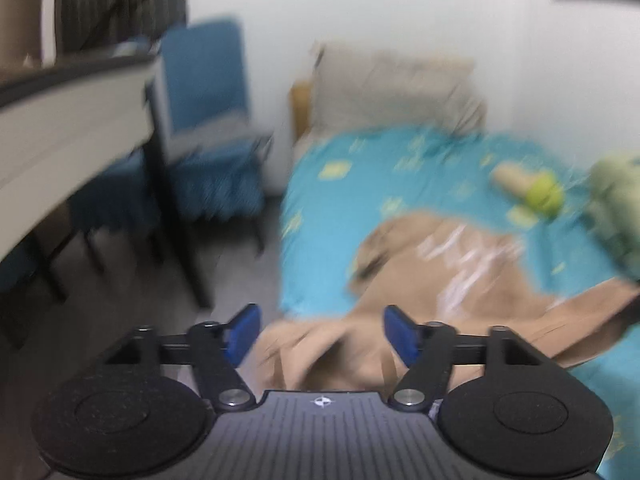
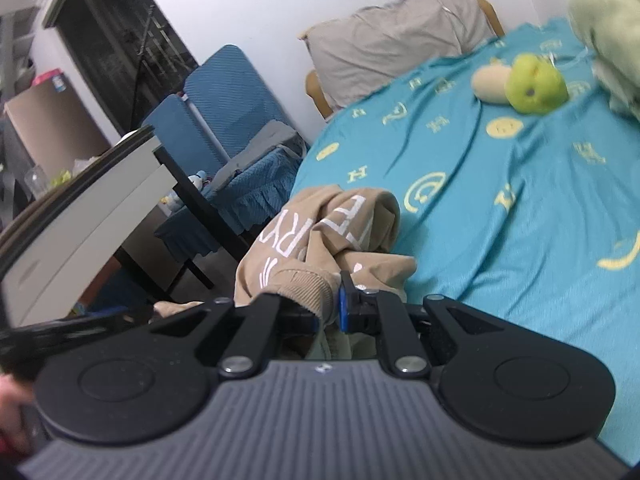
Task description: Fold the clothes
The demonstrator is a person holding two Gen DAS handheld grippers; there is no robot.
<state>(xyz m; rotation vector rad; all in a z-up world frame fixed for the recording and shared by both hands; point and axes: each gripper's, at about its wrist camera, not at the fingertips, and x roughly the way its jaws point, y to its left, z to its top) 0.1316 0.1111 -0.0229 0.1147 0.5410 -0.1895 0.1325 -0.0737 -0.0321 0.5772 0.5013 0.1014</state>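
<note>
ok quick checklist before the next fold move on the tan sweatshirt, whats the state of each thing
1. Right tongs gripping the tan sweatshirt: ok, shut on a bunch of cloth near the ribbed cuff.
2. Left tongs ready to take hold: ok, jaws open, cloth seen between them, pads not pressing.
3. Sweatshirt lying flat: not ok, bunched up and hanging over the bed edge.
4. Room on the blue bedsheet: ok, a bare stretch beside the sweatshirt.
5. Green plush toy out of the way: ok, far up the bed.
6. Left view sharp enough to pick a grasp point: not ok, blurred.
</note>
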